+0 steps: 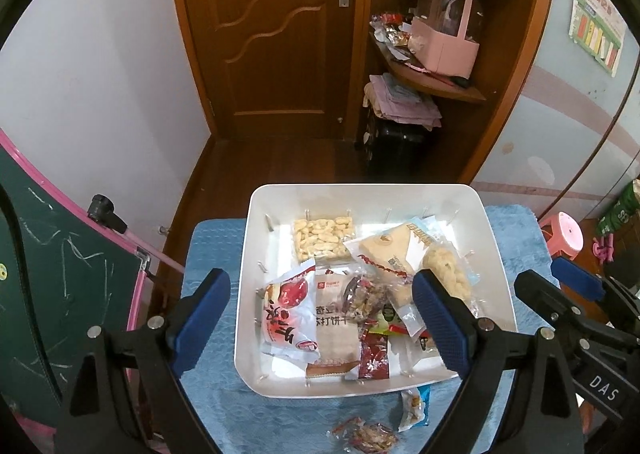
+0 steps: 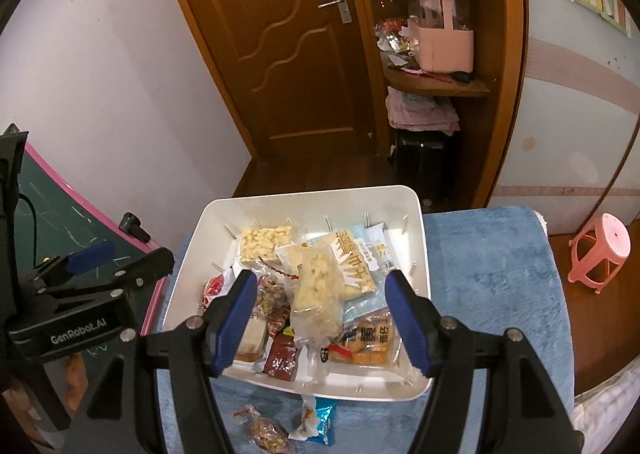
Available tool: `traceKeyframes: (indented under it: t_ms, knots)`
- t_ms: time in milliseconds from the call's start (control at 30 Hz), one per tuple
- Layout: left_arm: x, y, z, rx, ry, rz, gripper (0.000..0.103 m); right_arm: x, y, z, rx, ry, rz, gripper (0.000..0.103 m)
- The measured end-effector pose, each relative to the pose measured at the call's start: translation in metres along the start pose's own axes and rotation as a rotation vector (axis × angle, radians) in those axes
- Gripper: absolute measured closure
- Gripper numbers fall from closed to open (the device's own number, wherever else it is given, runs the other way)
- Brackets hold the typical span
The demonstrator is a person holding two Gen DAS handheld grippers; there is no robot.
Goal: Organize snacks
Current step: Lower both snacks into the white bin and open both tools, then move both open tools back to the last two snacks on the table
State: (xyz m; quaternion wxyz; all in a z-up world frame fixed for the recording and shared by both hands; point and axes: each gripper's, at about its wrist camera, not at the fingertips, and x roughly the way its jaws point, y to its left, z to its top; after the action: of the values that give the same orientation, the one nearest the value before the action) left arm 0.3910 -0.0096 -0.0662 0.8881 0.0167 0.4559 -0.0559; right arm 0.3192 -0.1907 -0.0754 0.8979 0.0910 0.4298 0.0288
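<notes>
We hold both grippers above the near rim of the white tray (image 1: 362,196). Left gripper (image 1: 320,318): jaws wide, empty. Right gripper (image 2: 322,320): jaws wide, empty. Nearest us, two small snack packets (image 2: 316,424) lie on the blue cloth (image 2: 492,266), outside the tray. Mixed snack packets (image 1: 336,318) fill the tray; a peanut brittle pack (image 1: 322,240) sits far-left inside.

1. The left black two-finger gripper with blue ribbed pads (image 1: 322,318) has its jaws spread wide, nothing between them, and points forward and down.
2. The right black two-finger gripper with blue ribbed pads (image 2: 322,320) is likewise spread wide, holds nothing, and points forward and down.
3. They sit side by side, close together but apart.
</notes>
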Motion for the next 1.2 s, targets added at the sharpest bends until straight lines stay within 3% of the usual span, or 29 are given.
traceKeyframes:
  t_ms: [567,967,1200]
  knots:
    - [-0.036,-0.02,-0.027,0.01,-0.027,0.004,0.011,-0.04,-0.005,-0.025,-0.005,-0.031,0.01,0.036]
    - [-0.06,-0.024,-0.077,-0.019,-0.005,0.012,0.011,-0.068,-0.015,-0.064,-0.005,-0.025,0.001,0.036]
    - [-0.049,-0.012,-0.12,-0.076,0.065,0.027,0.011,-0.06,-0.017,-0.092,0.001,0.036,0.004,0.036]
